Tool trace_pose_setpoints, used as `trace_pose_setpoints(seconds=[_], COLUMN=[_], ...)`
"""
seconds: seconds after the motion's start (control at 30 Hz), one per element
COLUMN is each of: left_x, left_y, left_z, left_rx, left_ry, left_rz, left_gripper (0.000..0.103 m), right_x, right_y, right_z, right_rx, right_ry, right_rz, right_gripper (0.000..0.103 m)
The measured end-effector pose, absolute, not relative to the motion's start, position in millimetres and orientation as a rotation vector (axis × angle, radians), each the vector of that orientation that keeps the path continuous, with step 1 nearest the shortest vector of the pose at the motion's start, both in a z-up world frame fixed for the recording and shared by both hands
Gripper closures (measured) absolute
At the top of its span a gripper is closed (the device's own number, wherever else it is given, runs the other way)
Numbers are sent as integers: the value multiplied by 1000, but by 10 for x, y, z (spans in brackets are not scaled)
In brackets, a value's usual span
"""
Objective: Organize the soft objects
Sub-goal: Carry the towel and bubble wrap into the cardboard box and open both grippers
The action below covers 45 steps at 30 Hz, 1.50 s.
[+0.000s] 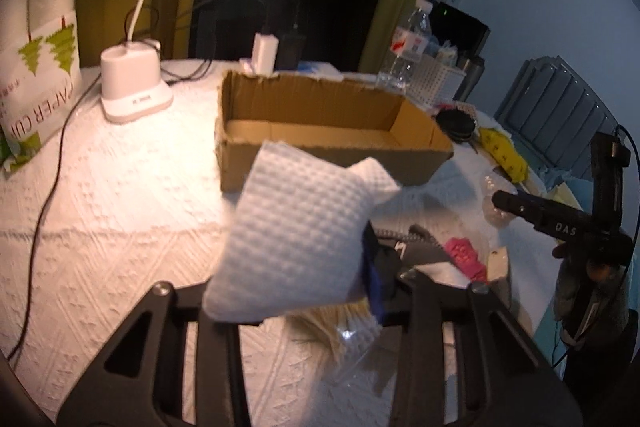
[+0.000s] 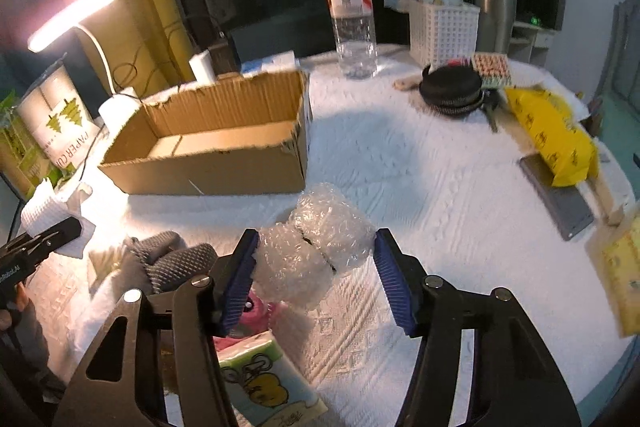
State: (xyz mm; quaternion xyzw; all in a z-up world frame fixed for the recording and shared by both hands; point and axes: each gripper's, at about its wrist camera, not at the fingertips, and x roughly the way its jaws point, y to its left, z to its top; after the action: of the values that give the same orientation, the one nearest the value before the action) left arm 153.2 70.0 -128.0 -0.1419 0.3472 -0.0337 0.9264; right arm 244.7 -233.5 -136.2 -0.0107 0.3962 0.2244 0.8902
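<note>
Left wrist view: left gripper [image 1: 320, 267] clamped on one folded white paper towel [image 1: 296, 235], held clear of the tablecloth, presumably bound for the single empty cardboard box [image 1: 328, 131] ahead of the jaws.

Right wrist view: right gripper [image 2: 316, 267] jaws closed on one bubble-wrap wad [image 2: 316, 247]; box [image 2: 216, 147] ahead-left. Below the jaws: one tissue pack [image 2: 268, 387], one grey glove [image 2: 168, 259].
</note>
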Motion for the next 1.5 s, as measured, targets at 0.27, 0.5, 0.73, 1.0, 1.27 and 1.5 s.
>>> trace_pose_setpoints(seconds=[0.27,0.5,0.73,1.0,1.27,1.5], left_x=[1681,1968,2344,2833,3079,2892], left_y=[680,587,369,144,-36,73], left_z=[-950,-772,-752,-950,-1135,-989], left_rx=[-227,-207,-177,-172,-136,-161], left_ry=[631,595,600,656,736,682], left_rz=[-64,-56,-57,-83,-101,-78], left_gripper=[65,65,65,65,28,16], right_x=[2427,2652,2951,3275,3401,3298], right_y=[-2294,-2173,-1990,-1857,-1856,-1947], right_z=[-1004,-853,-888,-1028,-1156,-1030], right_rx=[-33,-52,-69,-55,-33,-33], right_ry=[708,633,606,623,653,630], right_rz=[513,600,705,779,803,767], right_gripper=[41,41,41,41,33,31])
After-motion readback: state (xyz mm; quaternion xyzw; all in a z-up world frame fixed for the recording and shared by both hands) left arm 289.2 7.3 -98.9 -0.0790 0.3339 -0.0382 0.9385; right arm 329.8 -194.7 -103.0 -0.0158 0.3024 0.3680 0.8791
